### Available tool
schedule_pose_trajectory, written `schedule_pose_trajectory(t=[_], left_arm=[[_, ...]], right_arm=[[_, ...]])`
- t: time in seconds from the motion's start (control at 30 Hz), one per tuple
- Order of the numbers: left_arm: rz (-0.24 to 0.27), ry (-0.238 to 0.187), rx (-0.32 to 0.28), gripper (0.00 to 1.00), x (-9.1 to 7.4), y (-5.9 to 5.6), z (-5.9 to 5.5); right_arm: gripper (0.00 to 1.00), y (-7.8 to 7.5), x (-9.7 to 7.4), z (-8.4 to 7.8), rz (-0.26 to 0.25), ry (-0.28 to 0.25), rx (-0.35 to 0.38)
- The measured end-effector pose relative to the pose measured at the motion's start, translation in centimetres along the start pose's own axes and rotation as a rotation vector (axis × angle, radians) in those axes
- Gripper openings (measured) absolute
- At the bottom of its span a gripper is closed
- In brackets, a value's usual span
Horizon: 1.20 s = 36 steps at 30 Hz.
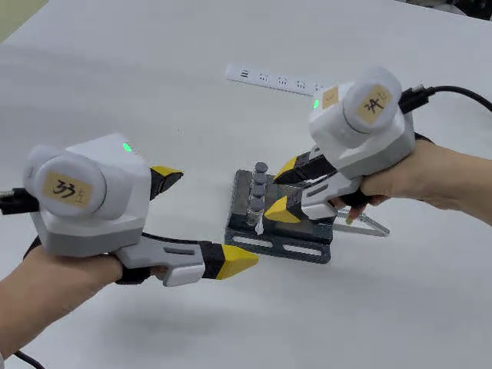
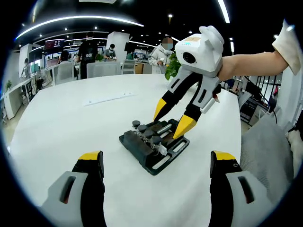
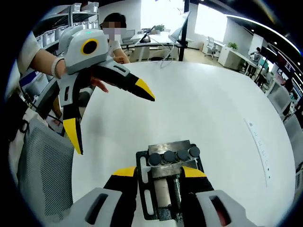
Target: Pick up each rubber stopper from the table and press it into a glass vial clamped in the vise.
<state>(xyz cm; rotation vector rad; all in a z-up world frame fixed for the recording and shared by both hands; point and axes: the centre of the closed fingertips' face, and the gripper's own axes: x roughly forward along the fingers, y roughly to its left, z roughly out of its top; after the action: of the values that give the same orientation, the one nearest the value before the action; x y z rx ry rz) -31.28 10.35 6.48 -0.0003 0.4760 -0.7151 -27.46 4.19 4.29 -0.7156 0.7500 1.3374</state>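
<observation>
White table [image 1: 115,77], ceiling light strips [image 2: 80,20], chairs [image 2: 102,69]

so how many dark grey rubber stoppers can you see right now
4 dark grey rubber stoppers, each seated on a glass vial in one row clamped in the black metal vise. Left to right in the right gripper view: first, second, third, fourth. Others may be hidden.

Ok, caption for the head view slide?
Left tongs open beside, right tongs open over, the vise with four stoppered vials.

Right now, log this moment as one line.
left gripper: open, empty, apart from vise | right gripper: open, empty, at vise | vials: four clamped, each with stopper | power strip: beyond vise
</observation>
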Motion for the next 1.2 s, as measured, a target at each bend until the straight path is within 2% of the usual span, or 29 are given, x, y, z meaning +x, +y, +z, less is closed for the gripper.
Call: schedule_pose_trajectory(t=[0.03, 0.17, 0.23, 0.37, 0.63, 0.83, 0.97, 1.1, 1.2], left_arm=[[-0.001, 0.000, 0.000, 0.92, 0.0, 0.0, 0.0], [-0.003, 0.001, 0.003, 0.93, -0.1, -0.2, 0.2], [-0.003, 0.003, 0.004, 0.93, -0.1, -0.2, 0.1], [-0.004, 0.007, 0.009, 0.93, -0.2, -0.3, 0.2], [0.010, 0.001, 0.006, 0.94, -0.5, -0.5, 0.4], [0.018, -0.007, 0.004, 0.96, -0.8, -0.9, 0.6], [0.020, -0.009, 0.011, 0.97, -1.0, -1.2, 0.6], [0.028, -0.005, 0.007, 0.99, -1.1, -1.4, 0.8], [0.026, -0.011, 0.010, 0.99, -1.1, -2.1, 1.4]], right_arm=[[0.36, 0.1, -0.2, -0.3, 0.005, -0.003, -0.010], [0.44, 0.0, -1.1, -1.4, -0.029, -0.060, 0.083], [0.46, 0.0, -1.5, -2.4, -0.032, -0.060, 0.089], [0.53, 0.0, -2.2, -4.1, -0.063, -0.076, 0.152], [0.68, 1.8, -3.4, -7.6, -0.104, -0.117, 0.235], [0.80, 3.1, -4.2, -9.5, -0.140, -0.146, 0.298], [0.87, 4.1, -4.7, -10.5, -0.164, -0.174, 0.344], [0.93, 4.9, -5.1, -10.7, -0.182, -0.216, 0.387], [0.97, 5.3, -4.9, -11.2, -0.188, -0.205, 0.392]])
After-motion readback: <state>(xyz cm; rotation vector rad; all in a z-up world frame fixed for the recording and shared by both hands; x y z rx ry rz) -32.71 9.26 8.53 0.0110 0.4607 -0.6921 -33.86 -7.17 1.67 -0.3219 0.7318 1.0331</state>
